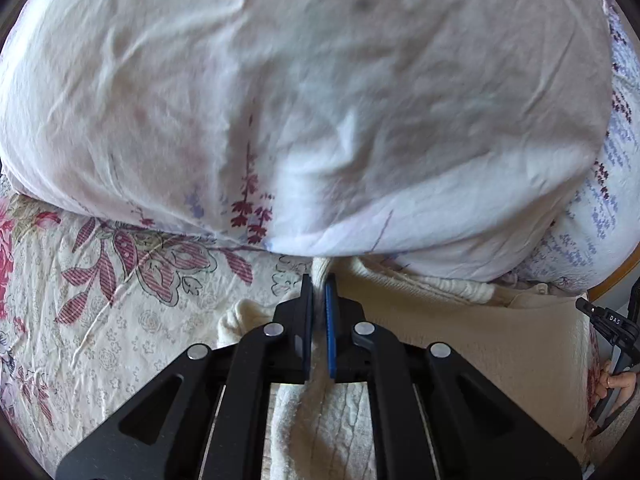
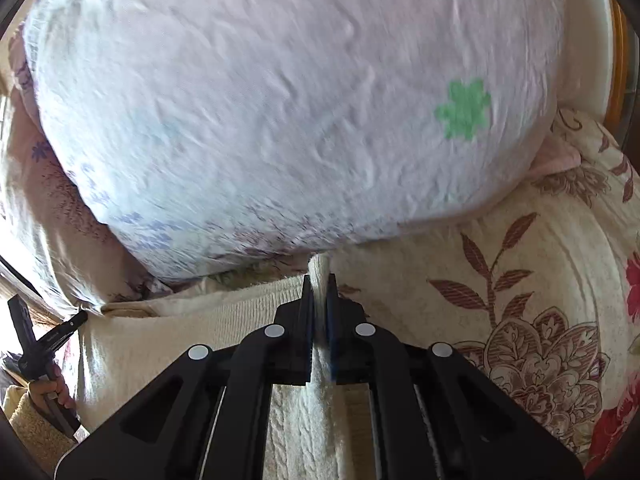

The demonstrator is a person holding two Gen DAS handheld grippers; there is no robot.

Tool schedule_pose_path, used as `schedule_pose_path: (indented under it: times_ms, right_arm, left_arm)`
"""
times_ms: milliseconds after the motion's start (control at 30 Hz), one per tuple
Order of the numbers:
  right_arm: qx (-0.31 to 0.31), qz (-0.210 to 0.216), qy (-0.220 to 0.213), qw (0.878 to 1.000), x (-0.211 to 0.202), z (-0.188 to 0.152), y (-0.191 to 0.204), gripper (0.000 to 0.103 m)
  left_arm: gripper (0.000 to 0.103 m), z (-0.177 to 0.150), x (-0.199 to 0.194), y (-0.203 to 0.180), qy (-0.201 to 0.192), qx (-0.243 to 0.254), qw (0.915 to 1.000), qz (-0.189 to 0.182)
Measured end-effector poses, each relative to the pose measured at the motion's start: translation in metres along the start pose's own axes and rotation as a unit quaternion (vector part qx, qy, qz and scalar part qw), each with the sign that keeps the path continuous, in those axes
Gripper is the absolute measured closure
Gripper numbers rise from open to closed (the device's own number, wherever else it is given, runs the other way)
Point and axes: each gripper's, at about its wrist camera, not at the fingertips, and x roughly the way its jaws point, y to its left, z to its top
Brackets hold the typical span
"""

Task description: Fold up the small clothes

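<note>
Left wrist view showed the left gripper (image 1: 319, 286) clamped on a pinched fold of the cream knit garment (image 1: 460, 332), whose body spread to that gripper's right and beneath it. Ahead of the fingertips bulged a large white pillow (image 1: 304, 92); to the left lay the floral bedspread (image 1: 104, 304). Right wrist view showed the right gripper (image 2: 319, 284) likewise closed on a ridge of the same garment, which stretched away to its left, with the pillow ahead and the bedspread on its right.
</note>
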Motion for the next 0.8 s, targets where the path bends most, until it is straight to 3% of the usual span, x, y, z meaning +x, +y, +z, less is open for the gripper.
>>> schedule_pose_path:
  times_ms: [67, 133, 200, 267, 333, 467, 633, 800]
  right_arm:
    - [0.002, -0.022, 0.025, 0.999, 0.017, -0.006, -0.002, 0.097]
    - [-0.001, -0.034, 0.040, 0.999, 0.025, -0.008, -0.002, 0.097]
    - [-0.007, -0.044, 0.044, 0.998, 0.024, -0.005, 0.003, 0.096]
    - [-0.009, -0.044, 0.035, 0.998, 0.018, -0.002, 0.012, 0.087]
    - [-0.017, -0.039, 0.009, 0.999, -0.001, -0.001, 0.019, 0.061]
    - [-0.066, -0.004, -0.041, 0.997, -0.043, -0.019, 0.046, 0.056]
    - [-0.111, -0.004, -0.016, 0.994, -0.043, -0.069, 0.077, 0.056]
    - [-0.116, -0.063, 0.014, 0.991, -0.022, -0.101, 0.079, 0.053]
  left_arm:
    - [0.095, -0.005, 0.015, -0.001, 0.023, 0.004, 0.9995, 0.023]
    - [0.092, -0.005, 0.017, -0.007, 0.021, 0.011, 0.9991, 0.036]
    - [0.081, -0.002, 0.014, -0.011, 0.026, 0.013, 0.9991, 0.032]
    - [0.051, -0.001, 0.000, -0.013, 0.008, 0.015, 0.9993, 0.033]
    - [0.042, 0.000, -0.022, -0.014, -0.023, 0.021, 0.9988, 0.038]
    - [0.039, -0.018, -0.062, -0.027, -0.049, 0.057, 0.9968, 0.027]
    - [0.032, -0.064, -0.068, -0.059, -0.029, 0.117, 0.9920, 0.037]
    - [0.032, -0.086, -0.048, -0.039, 0.015, 0.067, 0.9964, 0.049]
